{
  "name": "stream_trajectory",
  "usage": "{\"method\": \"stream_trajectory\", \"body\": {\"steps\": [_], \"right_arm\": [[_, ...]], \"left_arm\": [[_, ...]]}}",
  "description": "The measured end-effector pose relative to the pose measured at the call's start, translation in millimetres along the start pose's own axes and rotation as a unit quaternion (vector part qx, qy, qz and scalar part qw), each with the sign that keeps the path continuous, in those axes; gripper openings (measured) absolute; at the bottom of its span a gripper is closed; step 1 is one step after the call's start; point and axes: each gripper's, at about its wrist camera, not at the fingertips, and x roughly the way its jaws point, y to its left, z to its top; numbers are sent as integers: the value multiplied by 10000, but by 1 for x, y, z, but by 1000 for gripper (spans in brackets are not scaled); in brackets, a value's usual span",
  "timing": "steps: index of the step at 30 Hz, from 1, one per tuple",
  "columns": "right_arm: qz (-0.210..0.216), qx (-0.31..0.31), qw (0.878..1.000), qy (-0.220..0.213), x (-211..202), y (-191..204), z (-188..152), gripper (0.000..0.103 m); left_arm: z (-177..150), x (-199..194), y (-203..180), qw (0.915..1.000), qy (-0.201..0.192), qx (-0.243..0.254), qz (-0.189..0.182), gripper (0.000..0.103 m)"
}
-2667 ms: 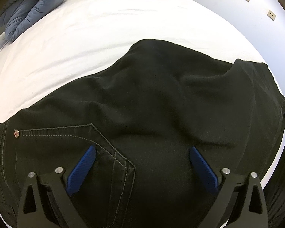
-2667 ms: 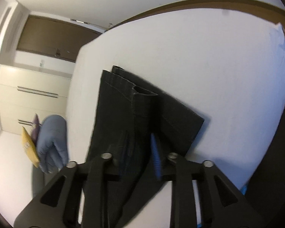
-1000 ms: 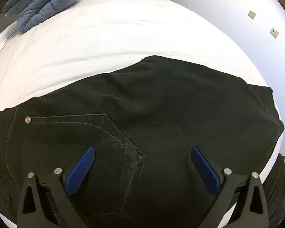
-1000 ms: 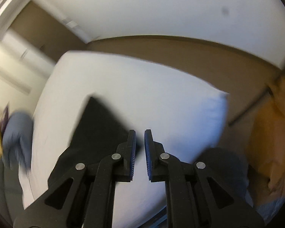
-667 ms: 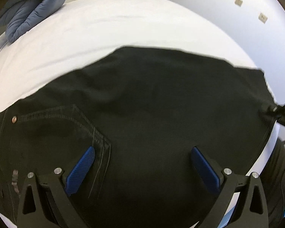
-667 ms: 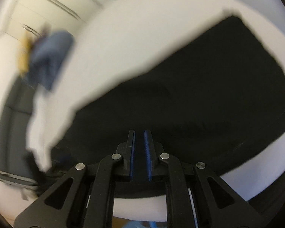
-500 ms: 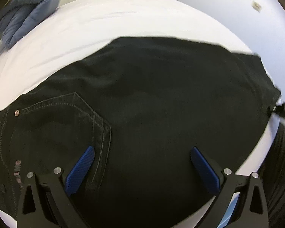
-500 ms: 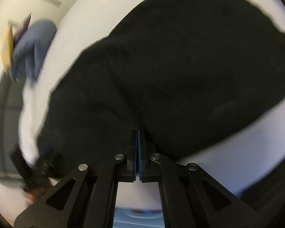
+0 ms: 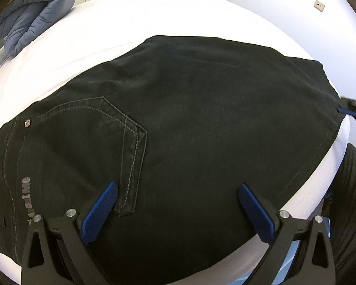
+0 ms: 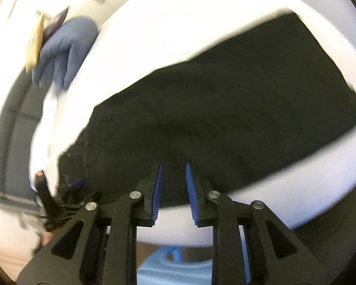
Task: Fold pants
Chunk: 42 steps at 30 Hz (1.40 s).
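Black denim pants (image 9: 197, 123) lie folded flat on the white bed (image 9: 168, 16), back pocket and waistband to the left. My left gripper (image 9: 178, 191) hovers over their near part, jaws wide open, nothing gripped. At the right edge of that view my right gripper (image 9: 354, 111) shows by the hem corner. In the right wrist view the pants (image 10: 225, 118) stretch across the bed. There my right gripper (image 10: 174, 167) hangs over their near edge, its jaws a narrow gap apart and opening, with no cloth between the pads. My left gripper (image 10: 71, 190) shows blurred at lower left.
A folded blue quilt (image 9: 33, 16) lies at the bed's far left corner, with a yellow packet (image 10: 34, 45) beside it. The bed's near edge runs just under both grippers. A light-blue container (image 10: 175, 268) sits on the floor below. A person's dark-clad leg (image 9: 351, 201) stands at the right.
The raised fold in the pants has been laid flat. My right gripper swung from the far bed to the pants' near edge, closed fully, then parted a little. The left stayed open, drifting sideways.
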Motion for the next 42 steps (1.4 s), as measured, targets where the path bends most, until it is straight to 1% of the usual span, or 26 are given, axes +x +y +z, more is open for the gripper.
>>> {"method": "stream_trajectory", "body": {"steps": [2,4,6,8,11,13,15,17,18,19,21,23,25,26,27,28,29,30,31,33,35,36,37,39,40,42], "right_arm": [[-141,-238,9993,268,26,9,-8,20],[-463,-379,9948,826,58,7,-12,20],[-435,-525,9964,502,54,8,-22,19],[-508,-700,9956,355,45,6,-34,19],[-784,-799,9928,418,38,2,-44,19],[-988,-866,9901,500,40,-2,-47,19],[-1107,-861,9885,569,43,10,-43,19],[-1400,-924,9834,691,43,23,-36,18],[-1322,-854,9852,674,37,30,-29,18],[-1065,-785,9896,573,33,36,-30,19],[-460,-705,9960,311,26,49,-12,19],[190,-731,9971,129,32,64,8,19],[777,-647,9946,233,56,72,23,19],[900,-596,9936,342,71,74,25,19],[940,-565,9929,467,85,72,25,19],[798,-596,9932,608,104,70,21,19],[378,-643,9940,797,120,60,12,19],[494,-588,9939,789,122,43,6,19],[880,-373,9939,541,114,29,2,18],[945,-108,9943,486,107,14,-5,18],[788,98,9961,388,90,-3,-14,16],[693,223,9966,386,81,-13,-18,15],[384,291,9979,426,71,-17,-17,16],[-6,121,9994,318,57,-5,-10,21],[121,-18,9998,172,52,8,0,21],[753,-201,9969,51,52,36,23,21]], "left_arm": [[10,19,2,10000,18,-1,22,103],[9,15,5,10000,22,-18,52,103],[20,16,-3,9998,-68,-192,5,99],[11,0,7,9985,-311,-411,-159,97],[28,-14,7,9942,-783,-558,-473,98],[40,-9,2,9941,-835,-498,-483,98],[51,7,-9,9947,-742,-438,-560,98],[48,33,-14,9968,-254,-506,-572,98],[44,39,-16,9973,-130,-481,-532,98],[36,38,-20,9983,-263,-329,-408,99],[21,37,-25,9987,-315,-228,-316,101],[7,33,-27,9984,-404,-260,-291,102],[-4,28,-26,9984,-423,-260,-280,102],[-9,24,-24,9982,-428,-287,-306,102],[-12,22,-22,9979,-444,-323,-340,102],[-15,20,-20,9976,-464,-355,-381,102],[-11,16,-18,9973,-468,-369,-425,102],[-1,7,-16,9972,-477,-376,-445,102],[0,4,-14,9970,-475,-404,-468,102],[3,1,-6,9963,-446,-492,-554,102],[9,-2,2,9947,-413,-655,-679,93],[14,-8,9,9929,-461,-776,-778,93],[20,-13,11,9920,-570,-835,-752,93],[32,-27,24,9894,-863,-959,-667,93],[39,-29,28,9879,-940,-1044,-660,93],[51,-28,42,9845,-1047,-1257,-625,93]]}}
